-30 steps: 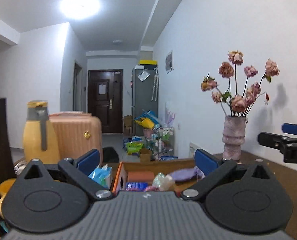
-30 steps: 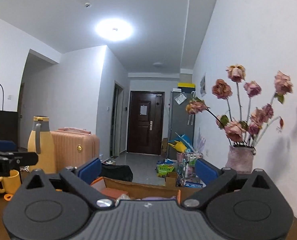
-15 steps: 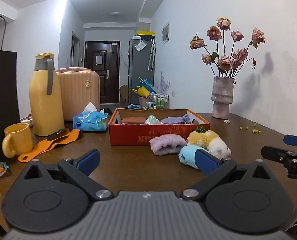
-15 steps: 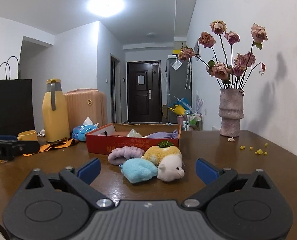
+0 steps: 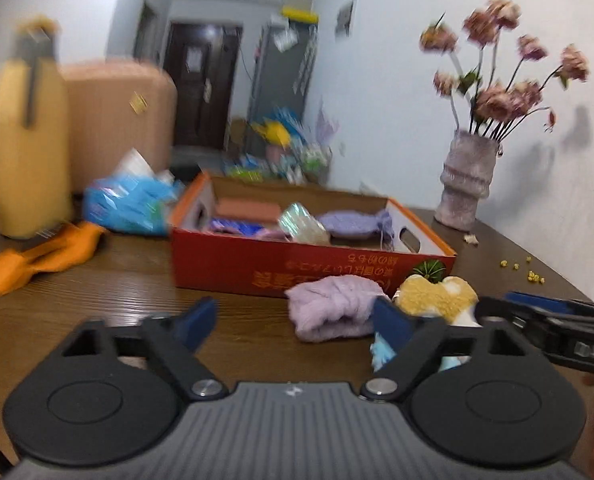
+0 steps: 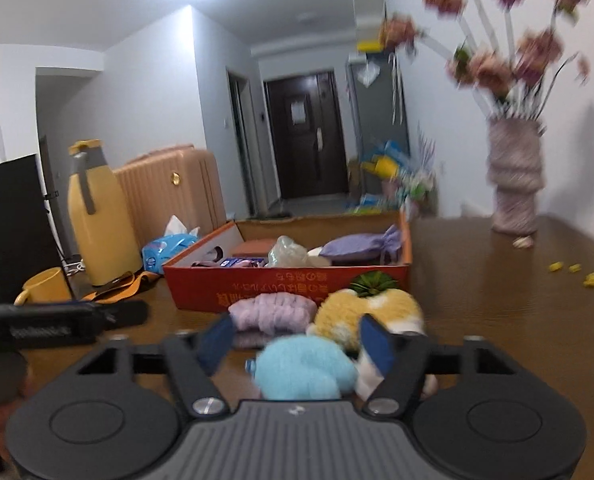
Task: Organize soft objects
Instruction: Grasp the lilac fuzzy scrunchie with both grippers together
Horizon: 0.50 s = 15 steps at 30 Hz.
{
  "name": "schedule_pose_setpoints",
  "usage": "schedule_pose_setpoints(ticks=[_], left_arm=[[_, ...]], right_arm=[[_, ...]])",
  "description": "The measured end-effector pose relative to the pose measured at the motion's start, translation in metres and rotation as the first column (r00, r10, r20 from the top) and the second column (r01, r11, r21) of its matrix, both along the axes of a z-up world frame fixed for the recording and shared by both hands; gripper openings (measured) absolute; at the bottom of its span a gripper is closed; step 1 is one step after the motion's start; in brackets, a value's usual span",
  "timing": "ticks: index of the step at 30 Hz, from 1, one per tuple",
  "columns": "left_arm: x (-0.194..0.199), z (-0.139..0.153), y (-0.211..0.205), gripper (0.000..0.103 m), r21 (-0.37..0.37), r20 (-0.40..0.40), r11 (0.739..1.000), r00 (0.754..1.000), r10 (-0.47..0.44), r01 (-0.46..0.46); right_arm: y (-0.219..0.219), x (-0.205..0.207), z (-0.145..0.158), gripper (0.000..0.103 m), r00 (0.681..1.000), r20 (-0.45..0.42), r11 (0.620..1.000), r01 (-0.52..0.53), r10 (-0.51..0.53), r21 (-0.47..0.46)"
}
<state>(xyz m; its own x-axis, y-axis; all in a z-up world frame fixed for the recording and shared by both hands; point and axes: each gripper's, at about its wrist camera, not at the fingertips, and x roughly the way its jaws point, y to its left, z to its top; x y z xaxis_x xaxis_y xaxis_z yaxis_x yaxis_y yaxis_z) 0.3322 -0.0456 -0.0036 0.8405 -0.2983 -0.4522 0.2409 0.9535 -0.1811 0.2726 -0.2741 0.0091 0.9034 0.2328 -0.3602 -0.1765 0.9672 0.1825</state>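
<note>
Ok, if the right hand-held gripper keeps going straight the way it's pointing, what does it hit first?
Most likely the light blue plush toy, which already sits between the right hand-held gripper fingers, jaws just closing. Depth is blurred.

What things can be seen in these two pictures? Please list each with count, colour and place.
table: one, dark brown wood, under everything
box: one, red cardboard, mid table
lilac pouch: one, in the box
purple plush: one, before the box
yellow plush: one, right of the purple one
blue plush: one, nearest
vase of flowers: one, pinkish, far right
flask: one, yellow, left
mug: one, yellow, beside the flask
tissue pack: one, blue
suitcase: one, peach, behind
left gripper: black, blue pads, closing over bare table
right gripper: closing, blue plush between the pads
</note>
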Motion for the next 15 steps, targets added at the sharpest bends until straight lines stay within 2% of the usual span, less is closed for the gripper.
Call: schedule_pose_setpoints(ticks=[2, 5, 9, 15], left_arm=[[0.037, -0.011, -0.004, 0.064, -0.040, -0.076, 0.999, 0.997, -0.028, 0.025], [0.083, -0.027, -0.006, 0.051, -0.088, -0.168, 0.996, 0.985, -0.039, 0.024], [0.111, -0.044, -0.002, 0.048, -0.142, -0.230, 0.989, 0.971, -0.067, 0.034], [0.112, -0.053, 0.003, 0.045, -0.175, -0.252, 0.982, 0.962, -0.106, 0.063]], right_arm=[[0.004, 0.043, -0.004, 0.043, 0.998, -0.049, 0.999, -0.028, 0.029, 0.021], [0.011, 0.103, -0.016, 0.033, 0.988, -0.149, 0.999, -0.036, 0.041, 0.031], [0.023, 0.149, -0.031, 0.030, 0.972, -0.233, 0.999, -0.038, 0.030, -0.028], [0.046, 0.155, -0.046, 0.029, 0.973, -0.225, 0.986, -0.085, 0.052, -0.141]])
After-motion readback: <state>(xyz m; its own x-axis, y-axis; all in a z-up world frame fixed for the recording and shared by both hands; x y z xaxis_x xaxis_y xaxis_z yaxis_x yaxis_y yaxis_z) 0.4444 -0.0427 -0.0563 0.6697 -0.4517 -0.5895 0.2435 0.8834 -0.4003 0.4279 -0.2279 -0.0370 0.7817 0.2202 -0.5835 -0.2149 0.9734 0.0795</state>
